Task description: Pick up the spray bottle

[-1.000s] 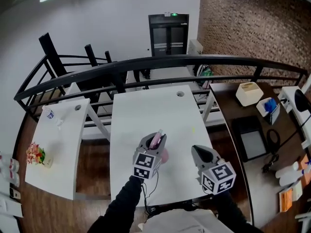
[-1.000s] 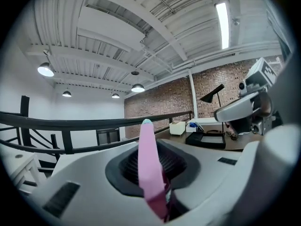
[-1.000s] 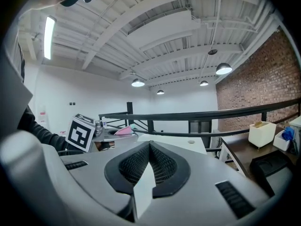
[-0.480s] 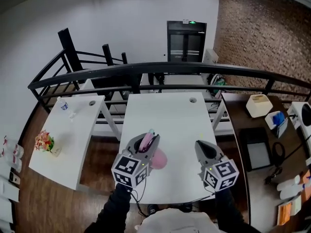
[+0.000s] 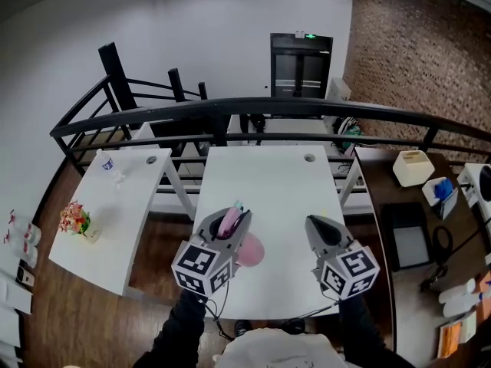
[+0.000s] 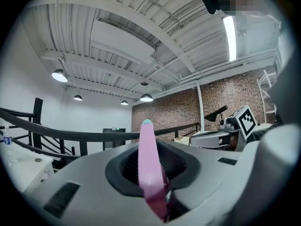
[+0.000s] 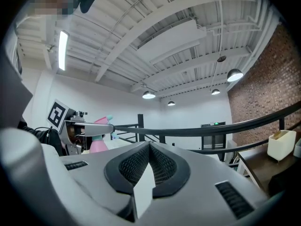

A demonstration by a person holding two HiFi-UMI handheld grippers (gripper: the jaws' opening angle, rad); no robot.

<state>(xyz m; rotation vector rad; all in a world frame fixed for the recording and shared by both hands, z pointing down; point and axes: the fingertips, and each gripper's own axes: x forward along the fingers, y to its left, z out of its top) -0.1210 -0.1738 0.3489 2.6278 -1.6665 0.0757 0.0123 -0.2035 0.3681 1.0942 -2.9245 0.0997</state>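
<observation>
I carry my left gripper level over the near end of the long white table. Its jaws are drawn nearly together and pinch the narrow neck of the pink plastic spray bottle. The bottle is clear of the table. Its rounded body hangs below the jaws, and its pale green tip stands up between them. I judge the neck to be the sensible place to grip. The wider head sits above the pads, so the bottle cannot easily slide down through them, and hanging upright keeps any liquid inside settled.

My right gripper has its jaws fully together on nothing. It is over the near right corner of the same table, well apart from the bottle. I take it that one gripper is enough for so light a thing, so this one waits to the side, where it cannot knock the load.
</observation>
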